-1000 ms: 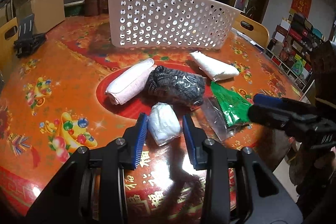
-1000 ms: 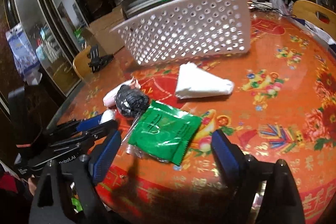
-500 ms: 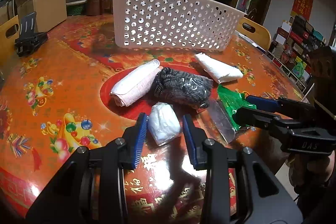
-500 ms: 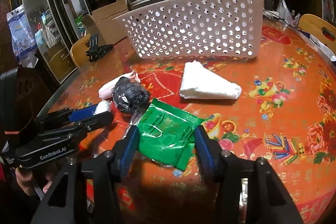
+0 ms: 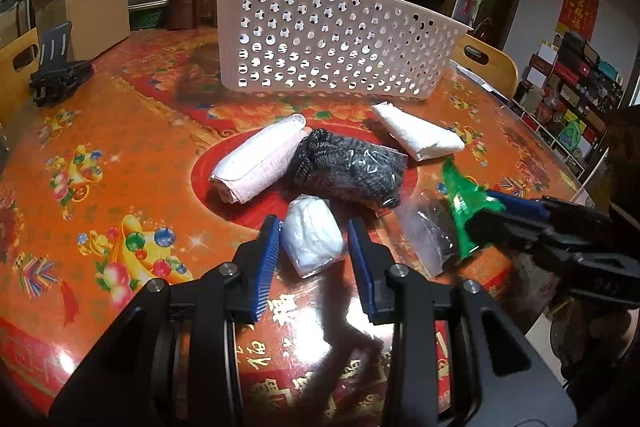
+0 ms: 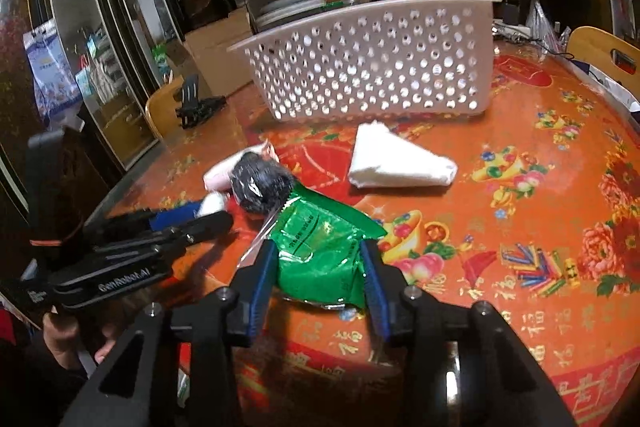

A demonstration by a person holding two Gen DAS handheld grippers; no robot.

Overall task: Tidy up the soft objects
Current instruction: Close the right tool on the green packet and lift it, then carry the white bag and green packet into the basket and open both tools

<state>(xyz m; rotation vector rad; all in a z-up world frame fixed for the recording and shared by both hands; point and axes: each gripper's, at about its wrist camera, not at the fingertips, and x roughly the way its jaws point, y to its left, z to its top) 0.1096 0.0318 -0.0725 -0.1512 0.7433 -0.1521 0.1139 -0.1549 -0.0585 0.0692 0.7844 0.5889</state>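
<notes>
Table [image 5: 120,155]: round, orange-red festive print; carries everything below.
Basket [image 5: 332,39]: white perforated plastic, at the far side, long axis across the left wrist view.
Pink-white cloth roll [image 5: 256,163]: lies in the red centre circle, long axis running from near-left to far-right, its side touching the dark bundle.
Dark knit bundle [image 5: 348,167]: in clear wrap, between the roll and the green packet.
Folded white cloth [image 6: 396,163]: wedge shape just in front of the basket, narrow end pointing toward the basket.
Green packet [image 6: 320,247]: crumpled and lifted at its near edge, long axis pointing away from the right gripper.
White wrapped bundle [image 5: 312,239]: small, long axis pointing away from the left gripper.
Right gripper [image 6: 320,263]: jaws have just been closing; pads press both sides of the green packet.
Left gripper [image 5: 314,249]: jaws narrowed around the white wrapped bundle, pads touching its sides.
</notes>
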